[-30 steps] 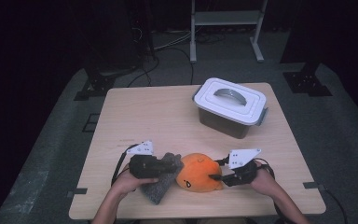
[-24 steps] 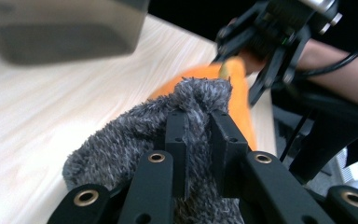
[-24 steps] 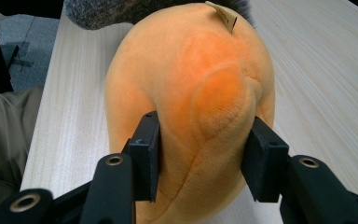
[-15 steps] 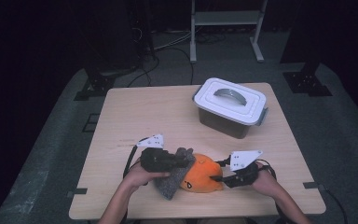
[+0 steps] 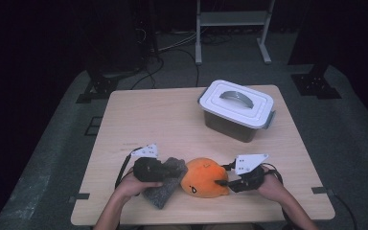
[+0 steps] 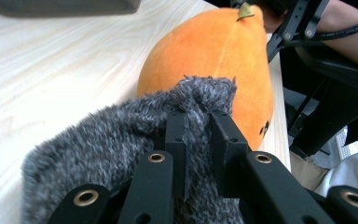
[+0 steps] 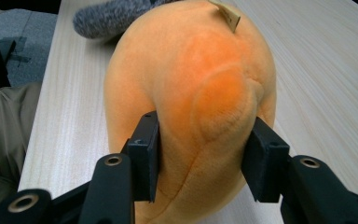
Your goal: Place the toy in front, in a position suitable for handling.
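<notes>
An orange plush toy (image 5: 205, 176) lies near the table's front edge, between both hands. My right gripper (image 5: 222, 182) is shut on the toy's right end; in the right gripper view its pads (image 7: 145, 148) squeeze the soft plush toy (image 7: 200, 102) from both sides. My left gripper (image 5: 170, 171) is shut on a fuzzy grey cloth (image 5: 165, 184), which touches the toy's left side. The left gripper view has the jaws pinching a fold of the grey cloth (image 6: 121, 140) right against the orange toy (image 6: 223, 60).
A grey plastic box with a white handled lid (image 5: 237, 109) stands at the back right of the wooden table (image 5: 153, 120). The table's front edge runs just under both hands. Dark floor, cables and stands surround the table.
My left gripper has carried the grey cloth rightward, up against the toy's left side. The right gripper and the toy have stayed put.
</notes>
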The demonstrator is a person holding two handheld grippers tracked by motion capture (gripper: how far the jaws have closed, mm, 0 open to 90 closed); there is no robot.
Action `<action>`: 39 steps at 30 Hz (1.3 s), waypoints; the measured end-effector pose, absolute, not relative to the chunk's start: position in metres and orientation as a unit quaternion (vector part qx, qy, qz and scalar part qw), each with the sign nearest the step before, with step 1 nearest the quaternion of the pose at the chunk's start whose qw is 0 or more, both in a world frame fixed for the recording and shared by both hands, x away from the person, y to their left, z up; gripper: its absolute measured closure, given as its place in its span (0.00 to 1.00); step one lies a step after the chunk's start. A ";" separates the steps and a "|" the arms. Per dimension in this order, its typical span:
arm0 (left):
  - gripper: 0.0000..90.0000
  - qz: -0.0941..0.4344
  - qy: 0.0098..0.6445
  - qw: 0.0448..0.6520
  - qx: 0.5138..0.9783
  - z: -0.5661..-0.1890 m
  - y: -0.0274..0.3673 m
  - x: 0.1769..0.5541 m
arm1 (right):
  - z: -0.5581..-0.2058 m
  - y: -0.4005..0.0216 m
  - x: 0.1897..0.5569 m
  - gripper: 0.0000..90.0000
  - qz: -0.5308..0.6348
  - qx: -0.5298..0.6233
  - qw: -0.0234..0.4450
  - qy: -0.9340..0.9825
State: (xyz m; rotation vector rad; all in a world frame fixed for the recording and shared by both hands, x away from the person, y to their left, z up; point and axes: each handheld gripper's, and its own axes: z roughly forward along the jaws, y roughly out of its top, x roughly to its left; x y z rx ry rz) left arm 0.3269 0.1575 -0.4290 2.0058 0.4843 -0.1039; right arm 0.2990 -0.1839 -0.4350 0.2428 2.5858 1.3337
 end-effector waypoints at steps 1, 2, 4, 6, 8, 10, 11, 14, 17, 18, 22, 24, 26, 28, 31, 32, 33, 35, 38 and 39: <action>0.87 -0.042 0.198 0.516 0.832 -0.426 0.155 0.328 | -0.435 -0.184 0.299 0.58 0.453 0.084 0.111 0.880; 0.87 -0.043 0.195 0.520 0.830 -0.422 0.153 0.329 | -0.435 -0.185 0.299 0.58 0.454 0.087 0.110 0.880; 0.87 -0.042 0.185 0.530 0.827 -0.414 0.146 0.330 | -0.435 -0.184 0.299 0.58 0.455 0.085 0.111 0.879; 0.87 -0.039 0.172 0.535 0.827 -0.406 0.136 0.332 | -0.435 -0.182 0.298 0.58 0.454 0.081 0.114 0.880; 0.87 -0.035 0.160 0.533 0.830 -0.398 0.125 0.335 | -0.434 -0.180 0.297 0.58 0.454 0.077 0.117 0.880; 0.87 -0.030 0.157 0.523 0.837 -0.394 0.115 0.337 | -0.434 -0.179 0.295 0.58 0.452 0.075 0.121 0.880; 0.87 -0.030 0.157 0.517 0.841 -0.394 0.112 0.338 | -0.434 -0.179 0.295 0.57 0.452 0.076 0.122 0.881; 0.87 -0.037 0.159 0.509 0.845 -0.400 0.108 0.338 | -0.434 -0.181 0.296 0.54 0.453 0.082 0.115 0.880; 0.87 -0.042 0.167 0.512 0.842 -0.405 0.112 0.336 | -0.433 -0.182 0.298 0.41 0.456 0.107 0.095 0.879; 0.87 -0.044 0.167 0.511 0.842 -0.406 0.114 0.335 | -0.432 -0.181 0.298 0.38 0.456 0.113 0.090 0.878; 0.87 -0.053 0.164 0.510 0.843 -0.408 0.123 0.329 | -0.429 -0.180 0.297 0.32 0.456 0.128 0.073 0.878; 0.87 -0.056 0.162 0.510 0.843 -0.408 0.126 0.326 | -0.431 -0.180 0.298 0.31 0.458 0.136 0.060 0.876; 0.87 -0.056 0.163 0.515 0.840 -0.409 0.128 0.324 | -0.432 -0.175 0.298 0.33 0.459 0.134 0.056 0.877; 0.87 -0.060 0.165 0.522 0.835 -0.411 0.130 0.323 | -0.432 -0.171 0.296 0.43 0.453 0.128 0.062 0.880; 0.87 -0.056 0.170 0.531 0.828 -0.407 0.133 0.324 | -0.428 -0.169 0.295 0.56 0.452 0.109 0.089 0.881; 0.87 -0.052 0.168 0.531 0.829 -0.404 0.133 0.325 | -0.426 -0.168 0.295 0.59 0.453 0.104 0.100 0.880; 0.87 -0.048 0.167 0.530 0.830 -0.401 0.133 0.326 | -0.424 -0.167 0.295 0.60 0.454 0.102 0.110 0.878; 0.87 -0.040 0.163 0.531 0.831 -0.393 0.132 0.329 | -0.421 -0.166 0.297 0.61 0.454 0.097 0.127 0.876; 0.87 -0.033 0.154 0.532 0.832 -0.383 0.127 0.333 | -0.421 -0.160 0.298 0.61 0.452 0.090 0.147 0.875; 0.87 -0.035 0.152 0.536 0.830 -0.381 0.124 0.334 | -0.422 -0.159 0.298 0.61 0.452 0.089 0.147 0.876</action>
